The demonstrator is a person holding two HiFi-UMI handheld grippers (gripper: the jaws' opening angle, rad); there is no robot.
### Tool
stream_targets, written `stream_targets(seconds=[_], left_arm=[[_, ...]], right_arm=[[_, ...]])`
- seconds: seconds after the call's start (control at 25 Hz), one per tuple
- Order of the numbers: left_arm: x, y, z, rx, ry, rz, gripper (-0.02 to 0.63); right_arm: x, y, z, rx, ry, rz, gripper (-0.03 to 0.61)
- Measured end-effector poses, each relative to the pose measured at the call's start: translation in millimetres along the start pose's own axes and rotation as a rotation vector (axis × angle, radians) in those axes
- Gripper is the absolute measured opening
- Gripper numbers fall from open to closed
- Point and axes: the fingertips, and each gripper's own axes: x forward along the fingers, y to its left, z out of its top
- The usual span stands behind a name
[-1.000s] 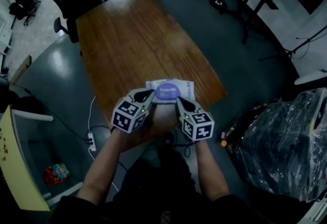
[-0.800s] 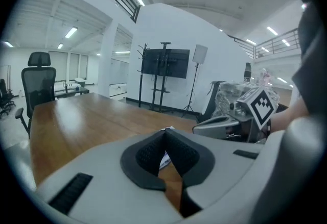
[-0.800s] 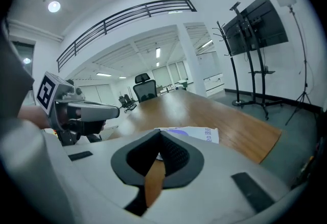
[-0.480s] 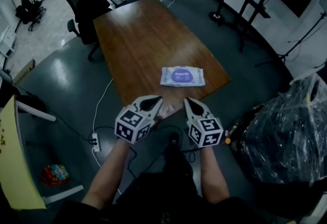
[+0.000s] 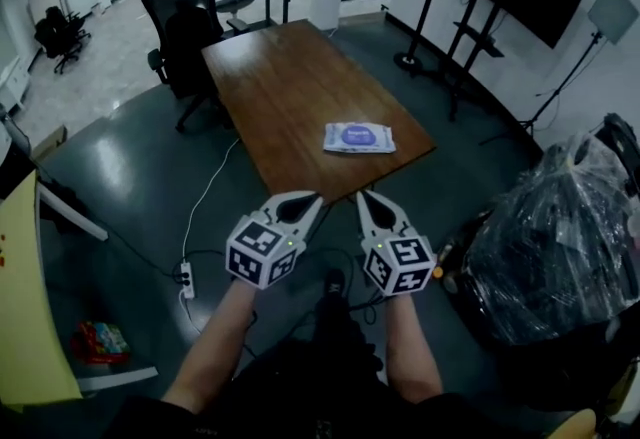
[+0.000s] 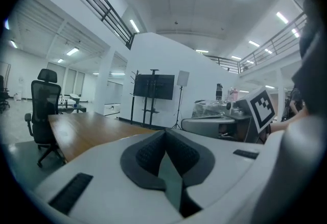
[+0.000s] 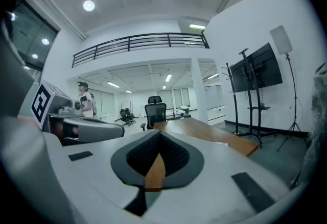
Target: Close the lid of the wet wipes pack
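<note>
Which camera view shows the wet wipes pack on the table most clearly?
The head view: the wet wipes pack lies whole and flat on the wooden table, near its corner. The right gripper view gives only a thin pale sliver on the table that may be it. The left gripper view does not show it.

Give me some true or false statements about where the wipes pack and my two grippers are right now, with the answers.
1. The wet wipes pack lies on the wooden table. True.
2. The left gripper is clamped on the pack. False: its jaws are together with nothing between them, and it is held apart from the pack, nearer the person.
3. The right gripper is shut and empty. True.
4. The pack sits at the table's far end. False: it lies near the table's near edge, towards its right side.
5. An office chair stands by the table's far end. True.
</note>
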Motion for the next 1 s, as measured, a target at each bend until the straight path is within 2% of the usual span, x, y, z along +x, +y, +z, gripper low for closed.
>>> stream_targets(seconds=[0.2,0.36,1.0], left_arm=[[-24.2,-22.6,29.7,0.015,-0.071,-0.01,0.002],[-28.7,-31.1,44.0,0.03,-0.09,-0.008,0.002],[-20.8,-36.0,50.1,0.04,-0.096,-0.022,0.002]], right_arm=[[-26.6,25.6,40.4,-0.015,-0.09,0.026,0.008],[-37.6,35.2,64.2,-0.023,-0.139,0.051,0.008],[-40.5,32.4,75.7,-0.022,-0.162,0.062,0.008]])
